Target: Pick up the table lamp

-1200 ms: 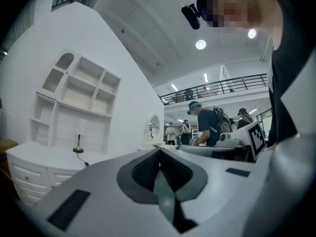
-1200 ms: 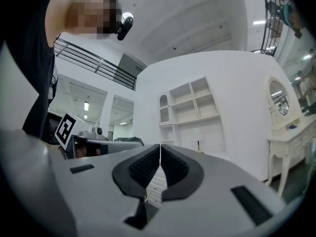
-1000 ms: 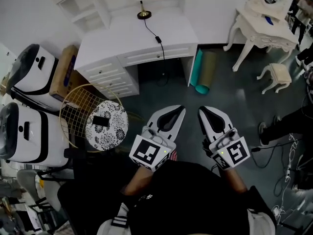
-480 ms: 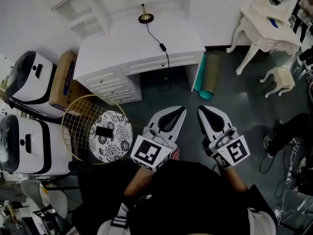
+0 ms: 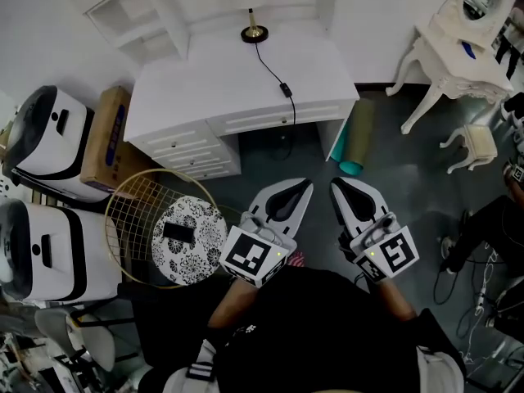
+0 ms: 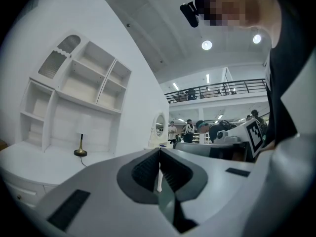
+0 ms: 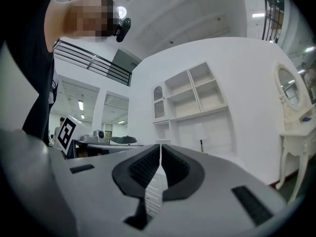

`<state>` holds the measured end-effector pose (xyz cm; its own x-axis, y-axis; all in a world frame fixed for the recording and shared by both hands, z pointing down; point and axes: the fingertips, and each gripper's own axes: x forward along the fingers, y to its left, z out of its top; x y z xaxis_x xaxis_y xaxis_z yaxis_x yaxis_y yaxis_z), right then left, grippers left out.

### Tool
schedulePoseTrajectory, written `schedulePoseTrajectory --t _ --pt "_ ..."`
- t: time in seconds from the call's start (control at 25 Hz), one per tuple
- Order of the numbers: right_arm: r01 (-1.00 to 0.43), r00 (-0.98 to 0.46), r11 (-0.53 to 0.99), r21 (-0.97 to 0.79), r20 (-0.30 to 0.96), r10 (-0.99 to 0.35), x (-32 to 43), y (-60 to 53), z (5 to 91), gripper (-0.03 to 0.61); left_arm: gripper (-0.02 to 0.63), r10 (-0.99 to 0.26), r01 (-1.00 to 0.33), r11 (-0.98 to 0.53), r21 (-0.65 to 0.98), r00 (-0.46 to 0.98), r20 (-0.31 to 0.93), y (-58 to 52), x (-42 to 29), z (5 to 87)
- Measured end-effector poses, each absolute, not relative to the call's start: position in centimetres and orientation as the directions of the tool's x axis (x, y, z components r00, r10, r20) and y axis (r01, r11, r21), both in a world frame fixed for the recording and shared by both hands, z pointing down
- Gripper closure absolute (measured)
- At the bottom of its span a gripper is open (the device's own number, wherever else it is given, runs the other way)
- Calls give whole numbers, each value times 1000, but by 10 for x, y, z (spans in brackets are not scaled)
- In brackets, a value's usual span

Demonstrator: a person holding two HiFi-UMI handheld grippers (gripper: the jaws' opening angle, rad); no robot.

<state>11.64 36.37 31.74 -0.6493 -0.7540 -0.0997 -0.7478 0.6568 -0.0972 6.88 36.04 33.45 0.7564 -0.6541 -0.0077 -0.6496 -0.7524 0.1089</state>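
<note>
**Head view.** The table lamp (image 5: 254, 31) stood at the back of the white desk (image 5: 221, 80), close to the wall. Its black cord (image 5: 285, 88) ran across the desk top and hung over the front edge. The left gripper (image 5: 299, 188) and the right gripper (image 5: 340, 188) were side by side over the dark floor, both pointing toward the desk and well away from the lamp. Each one had its fingers pressed together and held nothing. A gold wire basket (image 5: 131, 207) sat to the left of the left gripper, next to a round spotted stool (image 5: 196, 244). A green rolled mat (image 5: 354, 137) leaned by the right side of the desk.

**Left gripper view.** The left gripper (image 6: 159, 152) had its two dark pads squeezed tight, with nothing between them. The table lamp (image 6: 80, 146) was far off to the left on the desk (image 6: 29, 159), under the white shelves (image 6: 74, 93). The marker cube (image 6: 254, 135) of the other gripper showed on the right.

**Right gripper view.** The right gripper (image 7: 160, 149) also had its pads pushed together on nothing. The lamp's thin pole (image 7: 201, 145) peeked up just past the gripper, below the shelves (image 7: 192, 102). A white dressing table (image 7: 296, 144) stood on the right.
</note>
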Motion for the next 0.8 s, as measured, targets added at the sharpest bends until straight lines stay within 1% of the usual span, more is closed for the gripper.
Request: schedulePoseTrajectory --t 0.6,0.8 --pt "-735 -662 664 -136 -69 -746 78 287 334 561 603 -670 -666 -738 112 742 1 286 30 346" --pt "-732 -669 671 -118 -58 -741 67 269 336 562 603 -681 -677 -727 113 732 4 269 19 347"
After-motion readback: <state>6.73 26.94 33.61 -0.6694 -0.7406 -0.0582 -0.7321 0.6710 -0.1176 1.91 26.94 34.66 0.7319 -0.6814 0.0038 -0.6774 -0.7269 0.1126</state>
